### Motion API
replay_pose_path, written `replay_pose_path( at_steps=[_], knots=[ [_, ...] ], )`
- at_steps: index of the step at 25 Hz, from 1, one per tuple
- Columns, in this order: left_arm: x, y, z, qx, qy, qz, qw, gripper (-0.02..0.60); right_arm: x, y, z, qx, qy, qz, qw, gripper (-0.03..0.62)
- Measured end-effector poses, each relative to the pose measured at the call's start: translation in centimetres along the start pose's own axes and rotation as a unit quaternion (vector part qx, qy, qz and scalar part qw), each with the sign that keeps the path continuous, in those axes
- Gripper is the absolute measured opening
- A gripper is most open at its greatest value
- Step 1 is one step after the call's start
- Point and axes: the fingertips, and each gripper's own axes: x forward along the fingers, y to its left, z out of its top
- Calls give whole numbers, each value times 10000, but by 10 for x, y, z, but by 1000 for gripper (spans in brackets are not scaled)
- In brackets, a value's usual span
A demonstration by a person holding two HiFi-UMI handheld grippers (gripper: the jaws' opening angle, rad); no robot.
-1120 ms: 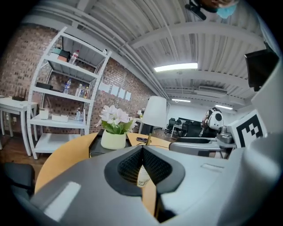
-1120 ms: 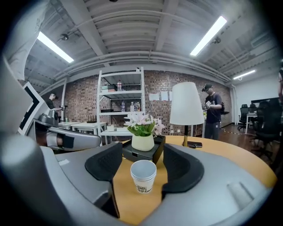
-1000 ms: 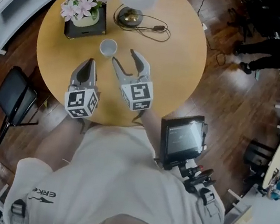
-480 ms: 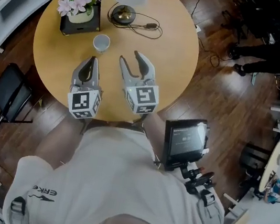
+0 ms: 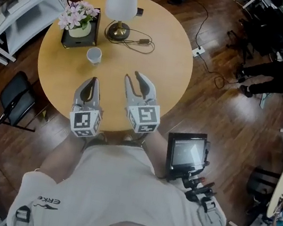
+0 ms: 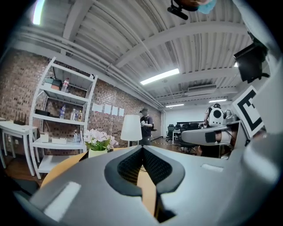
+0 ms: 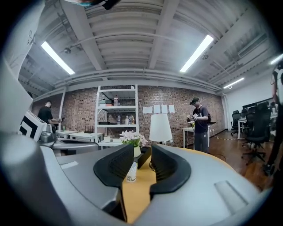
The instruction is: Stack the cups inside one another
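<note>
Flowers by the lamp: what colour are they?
The small potted flowers are pale pink, clearest in the head view.

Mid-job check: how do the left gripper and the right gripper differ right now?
The left gripper has its jaws together. The right gripper has them apart with nothing between them, and they have just been closing. In the head view the right gripper reaches a bit farther over the table than the left gripper. Both are empty and stop short of the cup.

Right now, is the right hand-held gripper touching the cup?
Apart. Head view: table between cup and right hand-held gripper; its empty jaws have just been closing.
</note>
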Motion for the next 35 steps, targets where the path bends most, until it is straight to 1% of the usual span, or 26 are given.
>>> replay_pose_path(
  at_steps=[3,7,9,13,16,21,25,30,35],
  knots=[
    [-14,-23,7,97,-14,2,10000,2,-27,-11,6,62,-47,29,10000,121],
    [-34,-43,17,187,-42,165,9997,2,-63,-20,11,79,-70,94,9999,94],
    [-40,-52,19,166,-38,215,9996,2,-77,-24,9,151,-28,139,9998,76],
    [-44,-67,19,-11,5,135,9999,2,-93,-30,4,271,22,206,9994,58],
    [-52,-74,17,-23,6,-6,10000,2,-105,-31,1,327,2,136,9994,46],
    [-61,-73,25,-79,-58,-153,9998,2,-120,-27,2,424,24,-23,9991,27],
    [-75,-65,28,-155,-101,-183,9997,2,-127,-14,3,448,72,-88,9989,15],
    [-89,-51,20,-237,-30,-231,9994,2,-130,7,-5,548,164,-109,9983,14],
    [-97,-44,14,-311,5,-328,9990,2,-129,25,-6,511,180,-16,9985,14]
  ],
)
